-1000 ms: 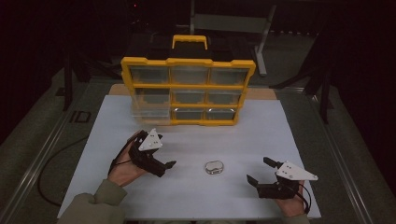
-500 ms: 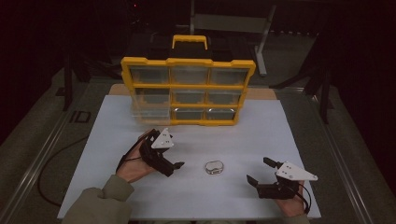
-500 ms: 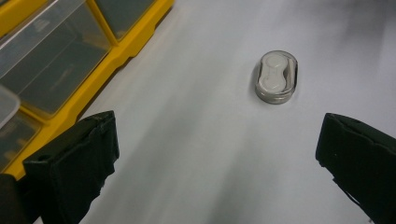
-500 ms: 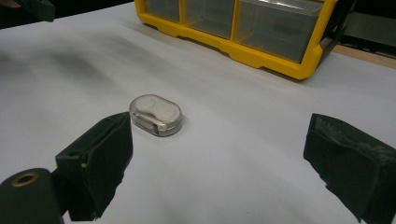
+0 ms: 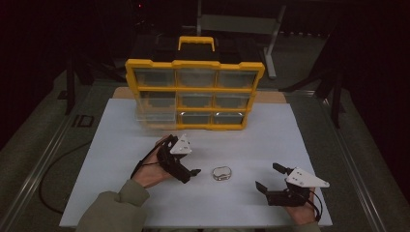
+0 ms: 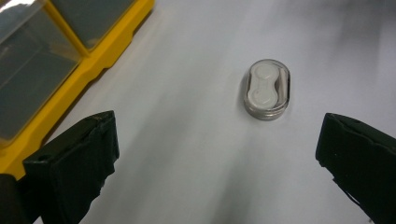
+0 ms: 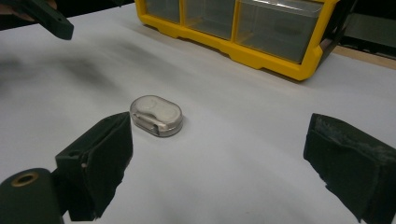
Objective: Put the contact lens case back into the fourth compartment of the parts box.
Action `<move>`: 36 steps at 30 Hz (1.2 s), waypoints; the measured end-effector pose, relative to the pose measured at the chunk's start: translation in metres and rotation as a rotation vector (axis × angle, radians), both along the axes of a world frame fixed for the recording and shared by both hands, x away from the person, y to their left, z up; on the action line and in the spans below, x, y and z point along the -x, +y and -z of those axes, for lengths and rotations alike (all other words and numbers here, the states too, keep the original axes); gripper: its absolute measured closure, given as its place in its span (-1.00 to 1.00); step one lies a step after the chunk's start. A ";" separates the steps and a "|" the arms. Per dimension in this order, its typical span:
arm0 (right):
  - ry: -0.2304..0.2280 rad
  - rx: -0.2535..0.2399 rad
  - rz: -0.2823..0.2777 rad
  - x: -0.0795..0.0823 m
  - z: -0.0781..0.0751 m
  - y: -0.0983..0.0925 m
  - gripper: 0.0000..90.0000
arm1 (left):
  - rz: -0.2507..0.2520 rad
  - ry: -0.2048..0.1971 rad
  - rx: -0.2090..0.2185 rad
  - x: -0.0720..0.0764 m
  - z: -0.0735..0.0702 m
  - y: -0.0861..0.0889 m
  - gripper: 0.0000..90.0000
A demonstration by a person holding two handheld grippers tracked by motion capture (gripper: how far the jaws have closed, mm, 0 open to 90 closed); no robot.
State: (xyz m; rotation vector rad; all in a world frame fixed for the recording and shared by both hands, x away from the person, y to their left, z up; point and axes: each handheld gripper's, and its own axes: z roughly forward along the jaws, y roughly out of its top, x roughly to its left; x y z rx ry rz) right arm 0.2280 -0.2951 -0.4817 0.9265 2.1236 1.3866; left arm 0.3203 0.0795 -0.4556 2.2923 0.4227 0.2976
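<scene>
Left claw moved nearer clear case, jaws spread.

No readable text, label, brand or number appears anywhere. The yellow organizer case and the small clear case carry no legible markings.

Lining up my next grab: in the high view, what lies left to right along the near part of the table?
Left gripper → small clear oval case → right gripper, all over the white table.
</scene>
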 end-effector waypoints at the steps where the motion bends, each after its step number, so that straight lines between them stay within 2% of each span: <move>1: 0.000 -0.001 0.001 0.000 0.000 0.000 -0.83 | 0.006 0.000 -0.003 -0.001 0.001 -0.001 -1.00; 36: -0.002 -0.003 0.001 0.000 0.000 -0.001 -0.83 | 0.069 0.039 -0.041 -0.012 0.029 -0.051 -1.00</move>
